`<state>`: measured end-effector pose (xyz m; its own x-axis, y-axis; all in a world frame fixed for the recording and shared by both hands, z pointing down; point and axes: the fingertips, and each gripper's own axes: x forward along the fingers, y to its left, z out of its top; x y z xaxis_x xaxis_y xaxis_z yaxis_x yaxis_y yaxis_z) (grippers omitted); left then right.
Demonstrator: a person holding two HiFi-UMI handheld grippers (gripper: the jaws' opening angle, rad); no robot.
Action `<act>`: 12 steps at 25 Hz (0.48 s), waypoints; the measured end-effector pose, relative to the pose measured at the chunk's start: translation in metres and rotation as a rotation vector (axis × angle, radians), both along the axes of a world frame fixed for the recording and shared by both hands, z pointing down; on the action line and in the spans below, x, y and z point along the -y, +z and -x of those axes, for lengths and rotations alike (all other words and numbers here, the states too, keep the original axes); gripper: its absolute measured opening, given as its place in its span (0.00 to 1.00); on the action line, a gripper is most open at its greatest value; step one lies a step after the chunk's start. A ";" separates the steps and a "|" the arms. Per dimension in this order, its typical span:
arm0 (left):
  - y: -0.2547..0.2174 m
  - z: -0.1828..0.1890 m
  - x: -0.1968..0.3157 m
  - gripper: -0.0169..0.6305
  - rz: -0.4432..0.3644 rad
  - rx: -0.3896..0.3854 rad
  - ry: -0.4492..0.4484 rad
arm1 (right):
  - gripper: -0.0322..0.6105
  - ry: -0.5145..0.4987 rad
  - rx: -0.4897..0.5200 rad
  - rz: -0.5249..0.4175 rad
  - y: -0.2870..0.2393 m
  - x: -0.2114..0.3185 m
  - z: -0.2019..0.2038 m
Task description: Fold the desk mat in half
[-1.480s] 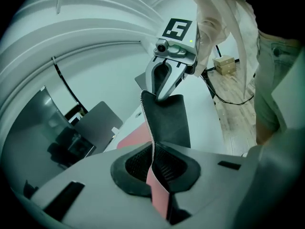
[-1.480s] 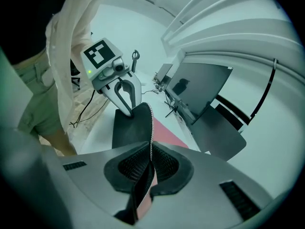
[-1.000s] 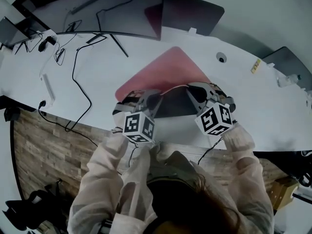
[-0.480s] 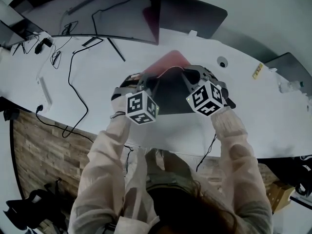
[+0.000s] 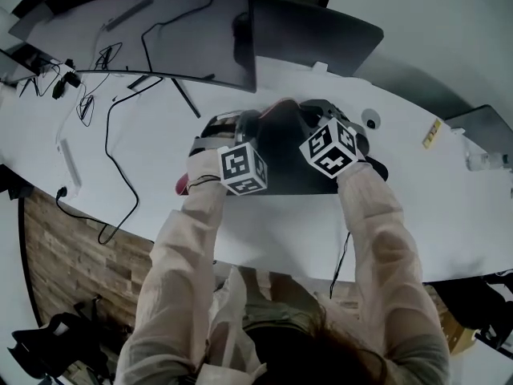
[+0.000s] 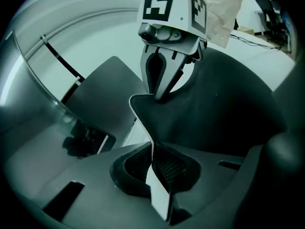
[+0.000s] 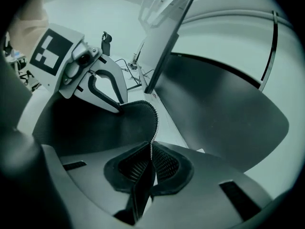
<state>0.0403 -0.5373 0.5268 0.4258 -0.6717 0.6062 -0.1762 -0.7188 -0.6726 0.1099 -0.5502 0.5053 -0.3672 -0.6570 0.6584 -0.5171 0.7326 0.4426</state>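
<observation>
My left gripper [image 6: 153, 151] pinches one stitched corner of the single desk mat [image 5: 282, 165], and my right gripper [image 7: 150, 156] pinches the other. The mat is folded over, dark underside up, on the white desk [image 5: 417, 191] below the monitor [image 5: 200, 30]. The tongs hide its far edge

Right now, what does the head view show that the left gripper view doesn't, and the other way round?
Only the head view: the person's sleeves, the cables trailing over the white desk, the wooden floor, and a pink sliver at the left end of the mat.

Only the left gripper view: the left gripper, its fingers closed on the mat's stitched edge.

Both: the dark mat held up off the desk, and the right gripper pinching another part of its edge.
</observation>
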 end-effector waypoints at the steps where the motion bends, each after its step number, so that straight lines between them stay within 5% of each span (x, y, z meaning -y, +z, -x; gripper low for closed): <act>1: 0.004 0.000 0.007 0.09 -0.029 0.024 -0.013 | 0.10 0.003 -0.001 0.004 0.003 0.007 -0.001; 5: 0.019 -0.002 0.023 0.09 -0.132 0.127 -0.054 | 0.10 0.011 -0.016 0.021 0.019 0.031 -0.002; 12: 0.016 0.017 0.029 0.15 -0.196 0.190 -0.179 | 0.12 0.032 -0.075 0.042 0.041 0.046 0.001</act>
